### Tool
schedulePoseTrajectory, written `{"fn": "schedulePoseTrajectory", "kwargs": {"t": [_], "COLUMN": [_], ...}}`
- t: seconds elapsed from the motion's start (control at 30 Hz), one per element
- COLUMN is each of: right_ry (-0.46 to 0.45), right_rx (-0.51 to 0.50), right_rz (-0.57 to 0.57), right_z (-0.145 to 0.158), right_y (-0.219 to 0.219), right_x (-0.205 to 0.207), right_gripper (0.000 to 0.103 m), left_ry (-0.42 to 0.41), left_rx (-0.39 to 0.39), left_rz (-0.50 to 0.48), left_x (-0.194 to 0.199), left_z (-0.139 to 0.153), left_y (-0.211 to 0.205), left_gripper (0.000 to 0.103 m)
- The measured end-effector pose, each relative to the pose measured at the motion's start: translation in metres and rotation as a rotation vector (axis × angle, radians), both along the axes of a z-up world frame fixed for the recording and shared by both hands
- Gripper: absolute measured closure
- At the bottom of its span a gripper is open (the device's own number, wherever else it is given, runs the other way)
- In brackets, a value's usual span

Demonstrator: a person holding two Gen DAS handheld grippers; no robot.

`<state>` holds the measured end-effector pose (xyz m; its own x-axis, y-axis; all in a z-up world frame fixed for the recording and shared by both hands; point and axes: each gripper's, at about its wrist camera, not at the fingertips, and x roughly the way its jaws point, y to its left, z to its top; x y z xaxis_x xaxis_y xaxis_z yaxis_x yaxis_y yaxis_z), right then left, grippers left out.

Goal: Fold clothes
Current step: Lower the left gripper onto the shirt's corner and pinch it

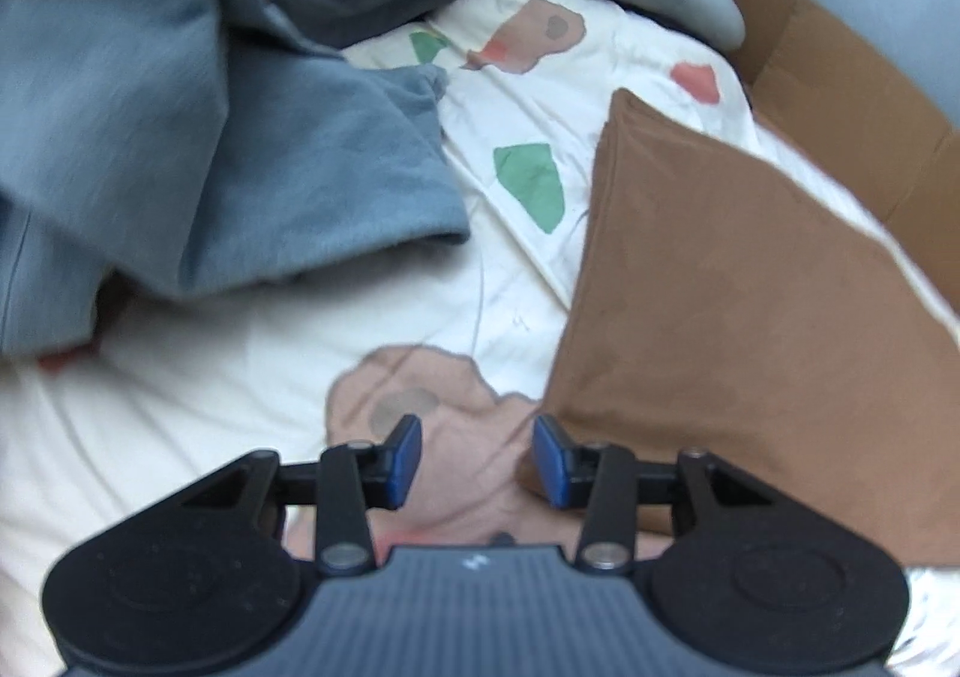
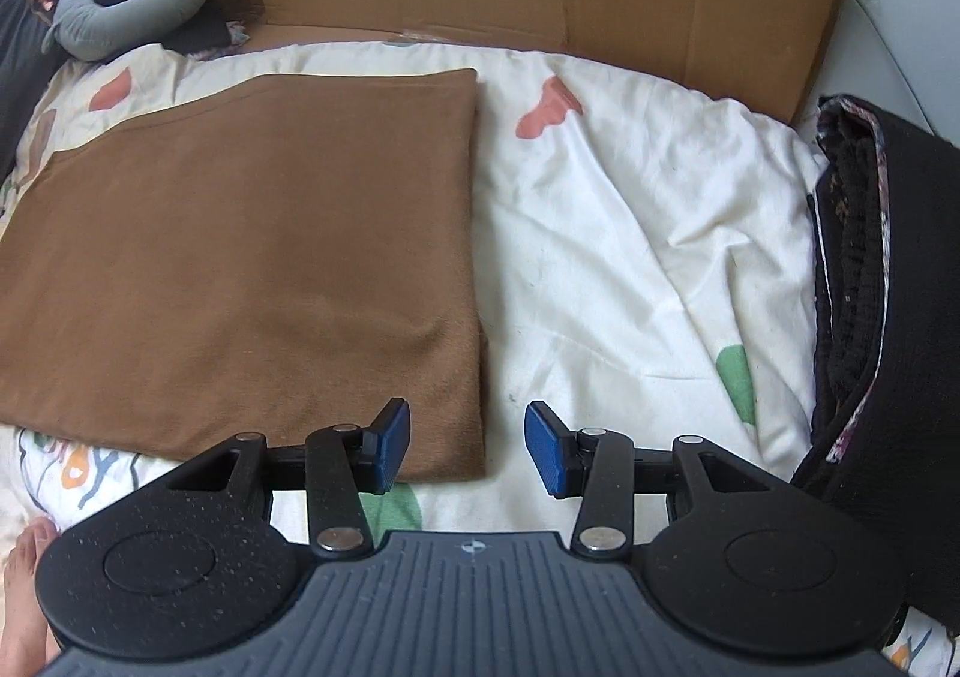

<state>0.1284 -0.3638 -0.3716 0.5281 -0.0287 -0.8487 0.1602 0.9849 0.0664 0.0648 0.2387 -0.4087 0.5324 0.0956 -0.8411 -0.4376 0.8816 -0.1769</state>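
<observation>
On the bed [image 2: 630, 233], a brown cloth [image 2: 252, 257] lies flat, already a neat rectangle, blue garments [image 1: 180, 137] heaped beside it; soft and light, best pinched at corners; left gripper [image 1: 477, 458] and right gripper [image 2: 467, 446] fingers apart, empty

Home bedroom: bed w/ patterned duvet [image 2: 630, 209], neck pillow [image 2: 120, 11], clothes lying around.

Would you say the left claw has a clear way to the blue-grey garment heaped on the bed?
Probably yes. The left claw is open and empty, and only bare patterned duvet lies between it and the blue-grey garment; the folded brown cloth lies off to the other side.
</observation>
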Motion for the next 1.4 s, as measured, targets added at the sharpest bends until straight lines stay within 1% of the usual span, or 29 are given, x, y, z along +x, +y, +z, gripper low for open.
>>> {"fn": "schedulePoseTrajectory", "kwargs": {"t": [0.17,0.27,0.37,0.47,0.53,0.63,0.8,0.83,0.87,0.9,0.93,0.97,1.0,1.07,1.17,1.23,1.4], "right_ry": [-0.002,0.009,0.022,0.035,0.050,0.068,0.089,0.090,0.089,0.085,0.080,0.073,0.067,0.054,0.045,0.044,0.050], "right_rx": [-0.005,-0.005,-0.005,-0.004,-0.006,-0.012,-0.023,-0.021,-0.019,-0.020,-0.016,-0.011,-0.006,0.004,0.035,0.060,0.119], "right_rz": [0.027,0.050,0.074,0.099,0.110,0.126,0.154,0.153,0.154,0.157,0.160,0.164,0.167,0.173,0.179,0.188,0.242], "right_z": [0.006,0.005,0.004,0.003,0.000,-0.003,-0.006,-0.006,-0.006,-0.005,-0.002,0.000,0.003,0.007,0.012,0.013,0.012], "right_y": [0.008,0.014,0.021,0.027,0.029,0.033,0.038,0.038,0.039,0.040,0.042,0.044,0.046,0.050,0.058,0.067,0.095], "right_x": [0.000,0.001,0.001,0.002,0.001,0.000,-0.002,-0.002,-0.001,-0.001,0.001,0.003,0.005,0.009,0.020,0.030,0.054], "right_gripper": [0.054,0.054,0.054,0.054,0.054,0.054,0.054,0.054,0.054,0.054,0.054,0.054,0.054,0.054,0.054,0.054,0.054], "left_ry": [-0.050,-0.053,-0.056,-0.101,-0.122,-0.154,-0.232,-0.244,-0.252,-0.251,-0.249,-0.248,-0.249,-0.256,-0.263,-0.268,-0.292], "left_rx": [-0.123,-0.187,-0.261,-0.339,-0.378,-0.425,-0.530,-0.549,-0.566,-0.577,-0.587,-0.591,-0.592,-0.589,-0.604,-0.610,-0.633], "left_rz": [0.038,0.062,0.116,0.148,0.159,0.202,0.270,0.281,0.292,0.304,0.308,0.300,0.289,0.255,0.239,0.249,0.282], "left_x": [-0.009,-0.009,-0.012,-0.016,-0.016,-0.019,-0.024,-0.024,-0.024,-0.025,-0.025,-0.025,-0.026,-0.027,-0.028,-0.027,-0.028], "left_z": [-0.004,-0.015,-0.029,-0.039,-0.044,-0.052,-0.065,-0.067,-0.069,-0.070,-0.069,-0.068,-0.067,-0.065,-0.066,-0.070,-0.078], "left_y": [-0.004,-0.007,-0.005,-0.002,0.000,0.004,0.018,0.020,0.022,0.024,0.025,0.025,0.025,0.025,0.024,0.023,0.023], "left_gripper": [0.054,0.055,0.056,0.056,0.056,0.056,0.056,0.057,0.061,0.066,0.067,0.068,0.074,0.078,0.078,0.076,0.077]}}
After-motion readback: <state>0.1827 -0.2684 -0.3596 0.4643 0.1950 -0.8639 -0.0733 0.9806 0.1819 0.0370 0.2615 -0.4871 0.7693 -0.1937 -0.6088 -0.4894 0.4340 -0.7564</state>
